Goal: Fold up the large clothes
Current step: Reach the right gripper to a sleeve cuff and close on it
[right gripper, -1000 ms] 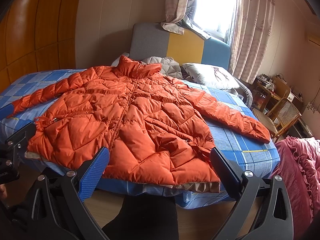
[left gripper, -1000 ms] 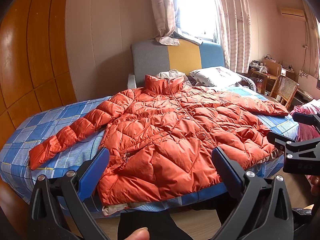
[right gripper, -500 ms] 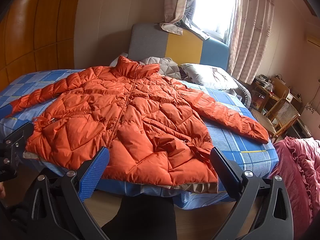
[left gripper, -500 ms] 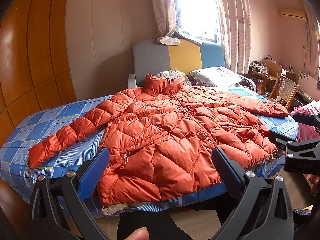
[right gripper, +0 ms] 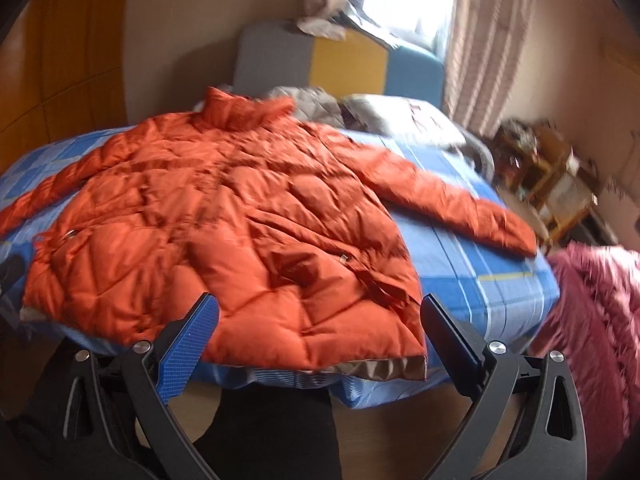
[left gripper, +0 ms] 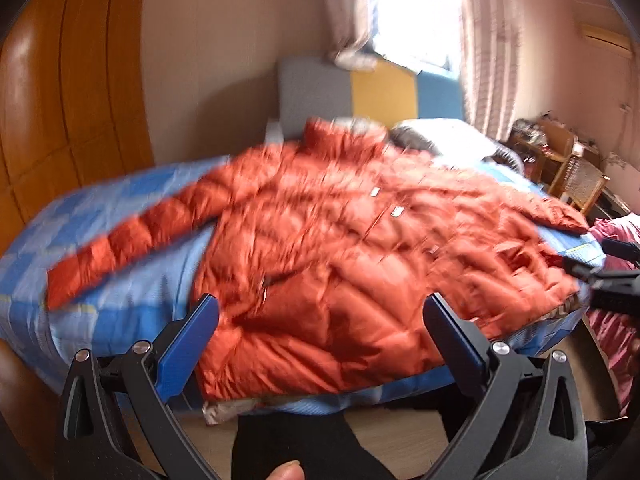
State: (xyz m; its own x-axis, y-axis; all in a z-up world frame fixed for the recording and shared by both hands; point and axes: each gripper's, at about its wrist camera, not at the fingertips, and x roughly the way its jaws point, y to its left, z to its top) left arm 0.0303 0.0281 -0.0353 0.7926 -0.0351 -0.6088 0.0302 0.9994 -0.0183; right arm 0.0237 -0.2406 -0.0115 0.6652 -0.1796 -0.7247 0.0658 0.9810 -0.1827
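An orange quilted puffer jacket (left gripper: 344,248) (right gripper: 224,220) lies front-up and spread flat on the blue checked bed (left gripper: 104,312) (right gripper: 472,276), collar towards the headboard, both sleeves stretched out sideways. Its hem hangs at the near bed edge. My left gripper (left gripper: 320,320) is open, hovering just short of the hem's left half. My right gripper (right gripper: 318,318) is open too, held before the hem's right half. Neither touches the jacket. The right gripper also shows in the left wrist view at the far right edge (left gripper: 600,276). Both views are motion-blurred.
A grey, yellow and blue headboard (left gripper: 372,88) and pillows (right gripper: 400,116) stand at the far end. A pink ruffled blanket (right gripper: 592,320) lies right of the bed. Wooden chairs and a cluttered desk (right gripper: 552,176) fill the right corner. Wood-panelled wall (left gripper: 60,100) on the left.
Both grippers have moved in towards the bed and tilted downwards, so the jacket looks larger and the views are blurred. The jacket has not moved and both grippers stay open.
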